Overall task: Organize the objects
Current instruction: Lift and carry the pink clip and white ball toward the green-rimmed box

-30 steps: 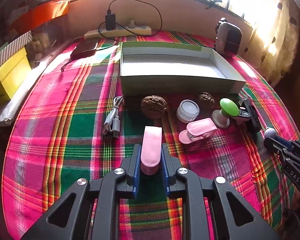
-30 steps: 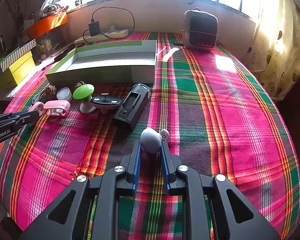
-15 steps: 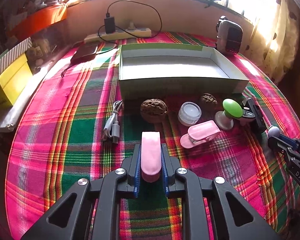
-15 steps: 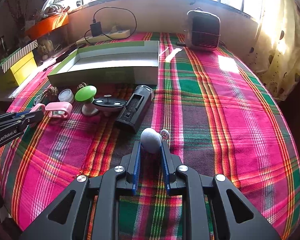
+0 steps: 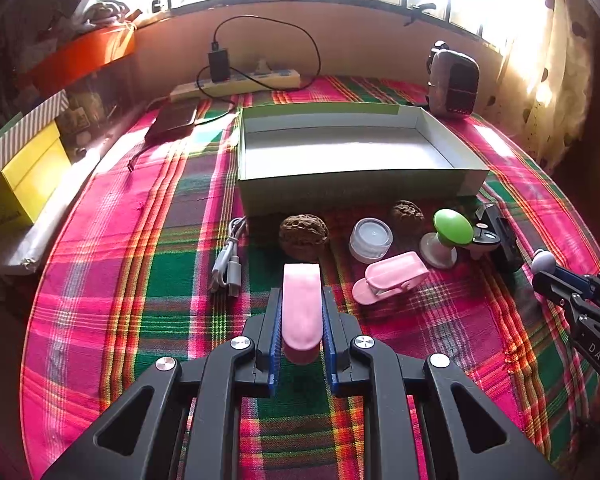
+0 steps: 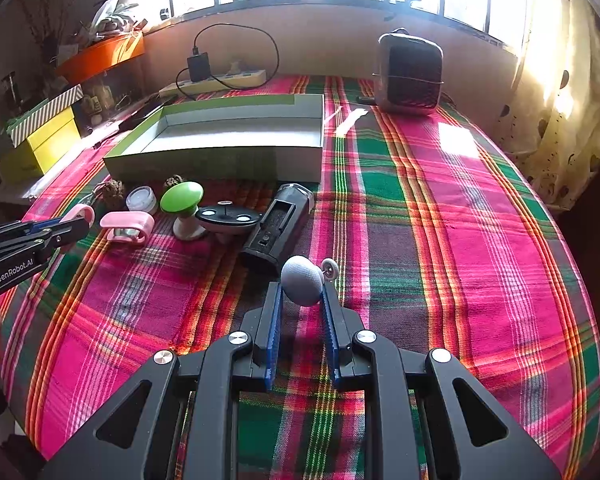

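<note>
My left gripper (image 5: 301,300) is shut on a pink clip (image 5: 301,312), held just above the plaid cloth. My right gripper (image 6: 301,292) is shut on a grey round-headed object (image 6: 302,285) with a small white disc beside it. Ahead lies an open green-and-white box (image 5: 356,184), nothing visible inside. Along its front edge sit a white cable (image 5: 228,268), a brown walnut (image 5: 303,234), a small clear jar (image 5: 371,239), a second walnut (image 5: 407,212), another pink clip (image 5: 390,278), a green-topped mushroom knob (image 5: 450,236) and a black rectangular device (image 6: 276,232).
A dark oval gadget (image 6: 227,218) lies between the knob and the black device. A small heater (image 6: 410,74) stands at the back right, a power strip with charger (image 5: 236,82) by the wall. Yellow boxes (image 5: 24,176) sit off the left edge.
The left jaws closed tighter on the pink clip and lifted it slightly off the cloth. The right gripper has kept still with its grey object.
</note>
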`<state>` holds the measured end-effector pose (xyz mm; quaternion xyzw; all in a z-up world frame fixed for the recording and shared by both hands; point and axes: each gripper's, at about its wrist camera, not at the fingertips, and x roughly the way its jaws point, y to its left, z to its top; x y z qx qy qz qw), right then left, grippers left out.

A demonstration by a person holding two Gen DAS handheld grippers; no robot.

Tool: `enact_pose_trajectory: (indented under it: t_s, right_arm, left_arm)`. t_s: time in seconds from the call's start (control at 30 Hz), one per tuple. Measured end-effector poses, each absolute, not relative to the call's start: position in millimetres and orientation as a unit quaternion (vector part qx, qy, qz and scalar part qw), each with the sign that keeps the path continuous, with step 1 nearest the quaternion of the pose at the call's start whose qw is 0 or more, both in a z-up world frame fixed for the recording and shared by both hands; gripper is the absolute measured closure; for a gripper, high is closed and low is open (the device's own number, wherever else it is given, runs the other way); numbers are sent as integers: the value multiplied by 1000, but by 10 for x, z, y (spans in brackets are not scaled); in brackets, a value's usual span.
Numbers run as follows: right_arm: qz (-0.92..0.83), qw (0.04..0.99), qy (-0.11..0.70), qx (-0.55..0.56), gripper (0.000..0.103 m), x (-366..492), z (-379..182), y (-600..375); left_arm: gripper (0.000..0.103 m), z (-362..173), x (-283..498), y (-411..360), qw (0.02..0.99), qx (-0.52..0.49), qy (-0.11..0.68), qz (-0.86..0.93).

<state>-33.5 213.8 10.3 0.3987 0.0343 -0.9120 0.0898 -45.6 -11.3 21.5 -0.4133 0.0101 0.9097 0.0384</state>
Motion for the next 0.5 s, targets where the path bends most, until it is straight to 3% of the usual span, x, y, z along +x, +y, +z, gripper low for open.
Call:
enact_pose_trajectory:
  t_s: [0.5]
  right_arm:
    - [-922,101,35,373,83,-429,334,2103]
  left_arm:
    - [87,419,-532,-63,49,-391,19,919]
